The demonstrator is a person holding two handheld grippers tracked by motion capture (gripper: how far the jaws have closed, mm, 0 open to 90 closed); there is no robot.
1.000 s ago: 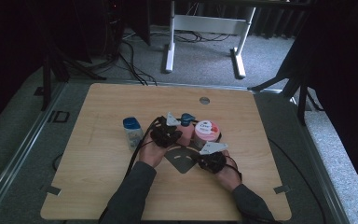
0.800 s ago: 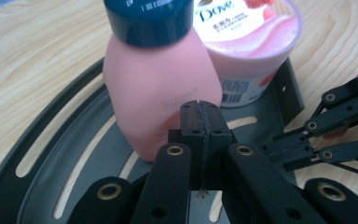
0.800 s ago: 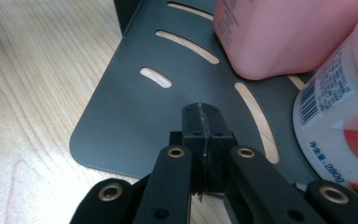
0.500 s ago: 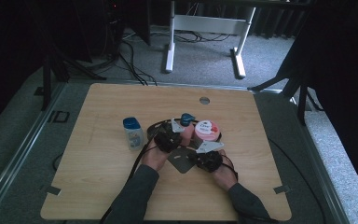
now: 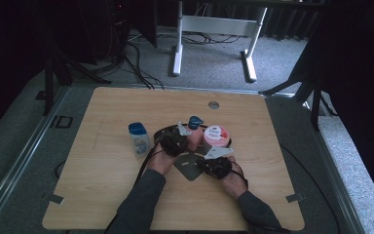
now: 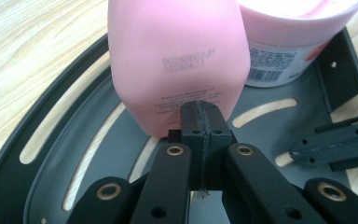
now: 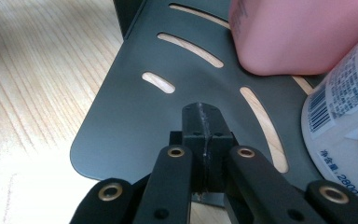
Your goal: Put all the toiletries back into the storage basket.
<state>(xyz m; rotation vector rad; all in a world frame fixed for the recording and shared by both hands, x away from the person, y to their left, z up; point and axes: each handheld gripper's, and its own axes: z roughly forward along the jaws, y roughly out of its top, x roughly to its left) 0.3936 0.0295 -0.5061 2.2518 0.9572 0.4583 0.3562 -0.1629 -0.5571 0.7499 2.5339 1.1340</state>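
Grey carpet and dark stands ring the wooden desk (image 5: 102, 195), and both forearms come in over its near edge. Left gripper (image 6: 200, 122) has its jaws pressed together with nothing between, tips right against the base of the pink bottle (image 6: 177, 60), which lies on the dark slotted plate (image 6: 65, 158) near the desk's middle. Right gripper (image 7: 204, 125) is closed on itself too, hovering low over that plate, the pink jar (image 5: 216, 135) just beside it. A blue-capped bottle (image 5: 139, 139) stands apart, toward the left edge.
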